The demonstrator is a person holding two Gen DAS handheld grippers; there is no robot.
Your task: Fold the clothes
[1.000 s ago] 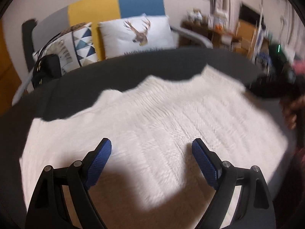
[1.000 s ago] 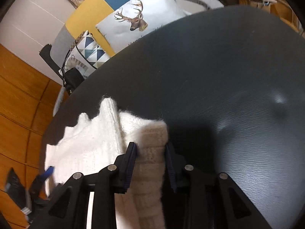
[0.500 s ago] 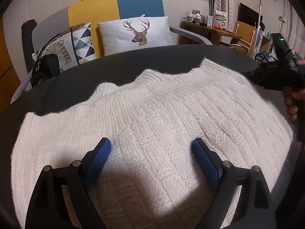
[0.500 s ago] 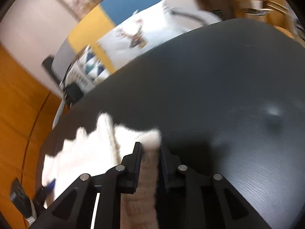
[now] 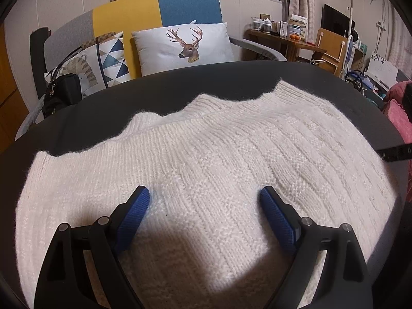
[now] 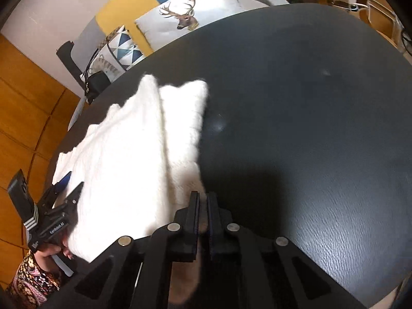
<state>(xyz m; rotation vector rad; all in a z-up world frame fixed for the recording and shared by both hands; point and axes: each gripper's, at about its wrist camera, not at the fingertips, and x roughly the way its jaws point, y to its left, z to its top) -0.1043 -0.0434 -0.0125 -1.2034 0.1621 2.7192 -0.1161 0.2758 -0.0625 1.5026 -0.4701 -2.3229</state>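
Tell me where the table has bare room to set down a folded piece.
Bare: the dark table right of the white sweater, out to its far rim, and a strip between sweater and cushions. Crowded: the left side, under sweater and left claw.

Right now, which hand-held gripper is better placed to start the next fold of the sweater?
Right. The right hand-held gripper is already pinching the white sweater's edge; the left hand-held gripper hangs open over the middle, gripping nothing.

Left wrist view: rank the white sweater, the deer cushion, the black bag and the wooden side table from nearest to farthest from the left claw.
1. White sweater: directly under the open left claw.
2. Black bag: far left, just beyond the table edge.
3. Deer cushion: centre, on the sofa behind the table.
4. Wooden side table: upper right, farther back by the window.
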